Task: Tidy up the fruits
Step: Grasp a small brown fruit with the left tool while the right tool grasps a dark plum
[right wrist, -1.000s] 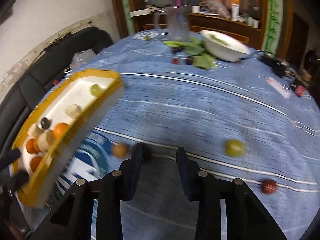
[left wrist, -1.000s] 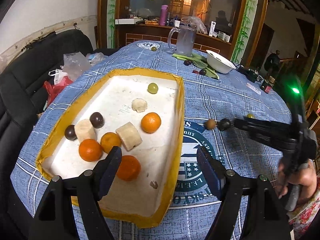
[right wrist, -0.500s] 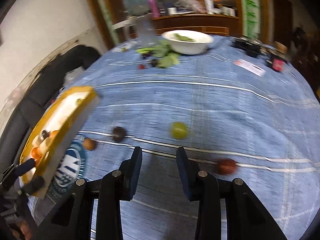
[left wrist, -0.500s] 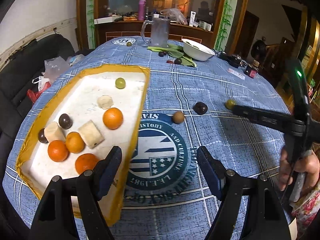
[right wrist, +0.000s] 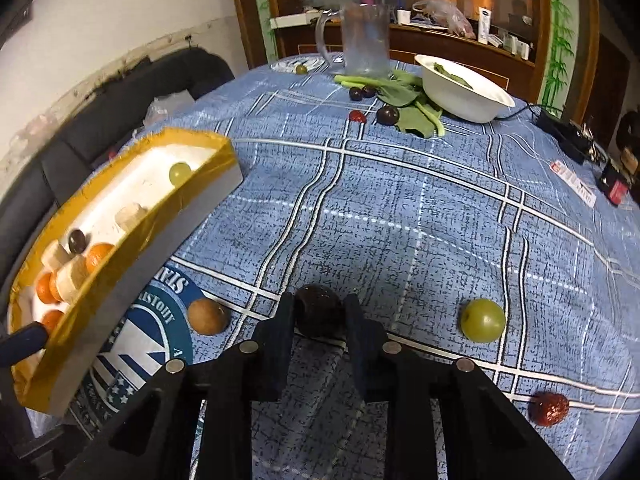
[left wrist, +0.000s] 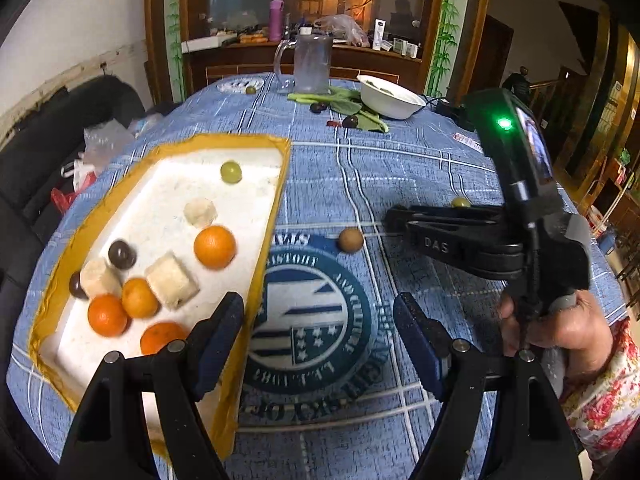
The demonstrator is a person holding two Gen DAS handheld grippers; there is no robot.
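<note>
A glass mug (right wrist: pixel 365 42) stands beside a white bowl (right wrist: pixel 464 94).

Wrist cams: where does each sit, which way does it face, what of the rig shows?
Left wrist: above the table's near edge, facing across the foam tray; own open fingers, plus the right gripper and hand.
Right wrist: low over the tablecloth, facing the far side; own fingers around a dark plum.
Shared: tray, brown longan, green fruit, white bowl.
</note>
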